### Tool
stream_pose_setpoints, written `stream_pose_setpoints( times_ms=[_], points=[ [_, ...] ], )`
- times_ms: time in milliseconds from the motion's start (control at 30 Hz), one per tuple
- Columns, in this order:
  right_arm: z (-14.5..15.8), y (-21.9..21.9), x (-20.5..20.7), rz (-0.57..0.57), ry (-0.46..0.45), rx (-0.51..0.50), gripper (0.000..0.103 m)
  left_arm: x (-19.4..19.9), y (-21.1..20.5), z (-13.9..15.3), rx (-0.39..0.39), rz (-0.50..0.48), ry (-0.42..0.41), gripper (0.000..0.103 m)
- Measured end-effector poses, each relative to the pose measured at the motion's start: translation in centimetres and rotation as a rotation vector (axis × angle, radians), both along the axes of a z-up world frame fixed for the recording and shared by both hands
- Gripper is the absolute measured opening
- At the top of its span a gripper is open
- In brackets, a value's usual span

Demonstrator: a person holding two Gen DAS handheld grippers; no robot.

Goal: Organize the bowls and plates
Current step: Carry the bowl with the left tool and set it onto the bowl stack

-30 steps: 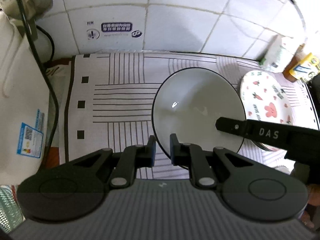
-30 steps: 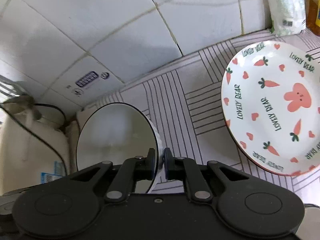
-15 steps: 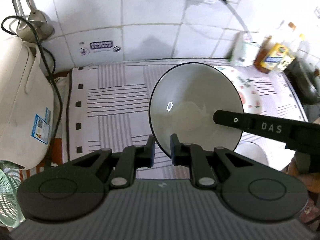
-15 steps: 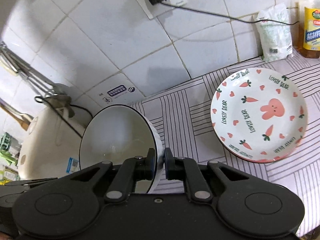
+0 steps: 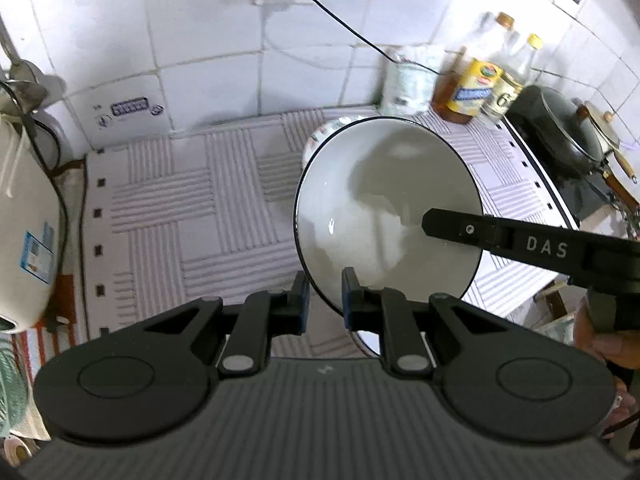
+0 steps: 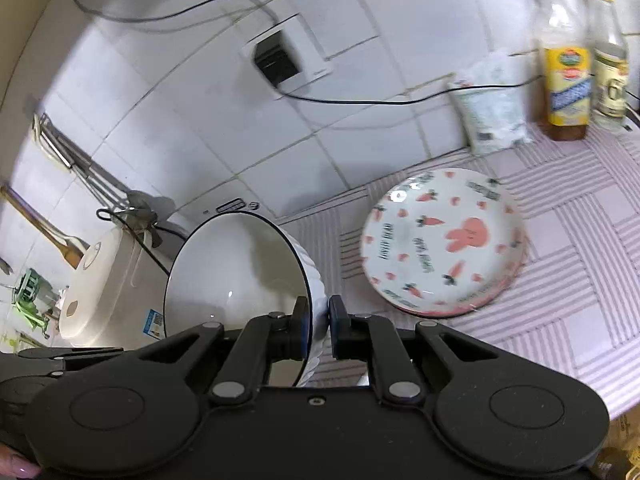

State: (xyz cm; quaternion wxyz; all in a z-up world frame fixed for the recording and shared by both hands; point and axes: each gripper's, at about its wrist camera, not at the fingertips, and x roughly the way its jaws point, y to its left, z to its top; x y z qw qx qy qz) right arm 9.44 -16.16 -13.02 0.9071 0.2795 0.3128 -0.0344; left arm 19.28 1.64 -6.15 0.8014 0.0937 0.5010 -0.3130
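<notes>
A countertop w/ a striped cloth (image 6: 580,240) carries a rabbit-and-carrot plate (image 6: 442,242) mid-cloth, a white bag (image 6: 490,110) and two bottles (image 6: 564,60) at the tiled wall, plus a cream appliance (image 5: 20,216) at left.

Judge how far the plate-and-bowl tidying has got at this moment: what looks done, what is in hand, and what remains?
Done: nothing visibly finished; the carrot-print plate lies alone on the striped cloth. In hand: the left gripper and right gripper each pinch the white bowl's rim, holding it clear of the cloth. Left: setting the bowl down; where it belongs isn't shown.
</notes>
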Motion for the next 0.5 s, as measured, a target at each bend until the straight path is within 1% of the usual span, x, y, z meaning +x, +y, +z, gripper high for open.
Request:
stream_pose_setpoints(
  times_ms=[233,400,500],
  points=[
    [-1.9,-1.6,-2.9,-0.022,0.023,0.015,0.014,-2.8,-1.8,-1.6,0.042,-0.028,0.029,0.014],
    [-3.7,-2.3,-4.4,-0.034,0.038,0.045,0.014,-3.8,-2.9,-2.7,0.085,-0.027,0.046,0.014],
    [-4.5,-2.4,-4.7,-0.039,0.058,0.035,0.014,-3.9,-3.6,-3.6,0.106,-0.025,0.07,0.014]
  ],
)
